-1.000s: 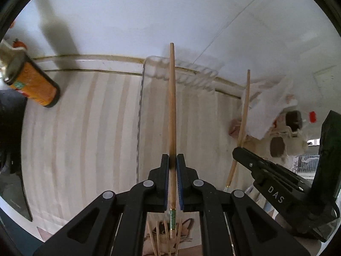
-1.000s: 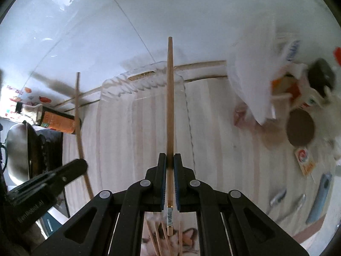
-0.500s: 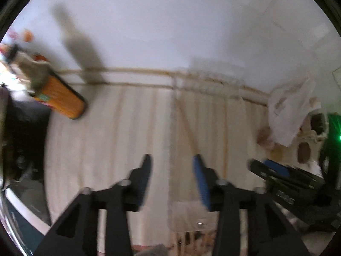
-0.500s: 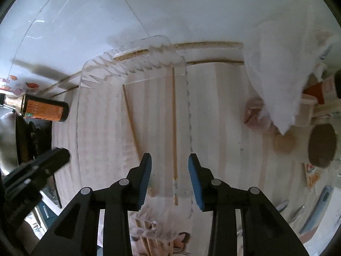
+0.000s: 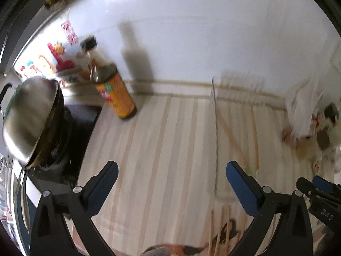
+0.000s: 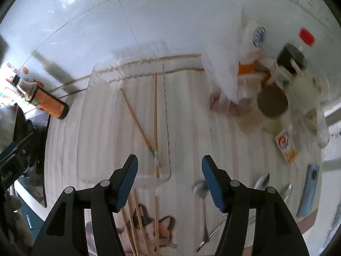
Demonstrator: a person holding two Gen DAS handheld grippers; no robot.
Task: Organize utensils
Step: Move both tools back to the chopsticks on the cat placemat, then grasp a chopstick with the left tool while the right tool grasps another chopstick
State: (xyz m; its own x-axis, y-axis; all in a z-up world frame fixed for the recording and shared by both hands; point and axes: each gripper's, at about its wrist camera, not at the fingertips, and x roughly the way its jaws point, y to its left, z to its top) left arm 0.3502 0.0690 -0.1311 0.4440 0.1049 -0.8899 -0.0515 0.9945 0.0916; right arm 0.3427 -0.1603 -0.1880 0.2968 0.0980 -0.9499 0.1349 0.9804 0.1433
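- Both claws stand open with nothing between their blue pads: the left claw is spread very wide, the right claw about half as far, and both have just been opening.
- Two wooden chopsticks lie loose inside a clear plastic tray on the table; in the right wrist view they form a narrow V, far ends apart and the green-banded near ends almost meeting (whether they touch there I cannot tell).
- From the left wrist view the same tray sits to the right of the left claw, blurred, with the two sticks showing faintly through it.
- More chopsticks lie near the table's front edge on a mat with a cat picture, just below the tray and between the right claw's fingers.
- A metal spoon lies right of that mat, partly behind the right finger; further metal cutlery and a pale blue flat object lie beyond it.
- An orange-labelled bottle stands at the back left, well apart from the tray.
- A steel wok sits at the far left, on a dark stove top.
- White plastic bags and assorted jars crowd the back right corner against the white tiled wall.
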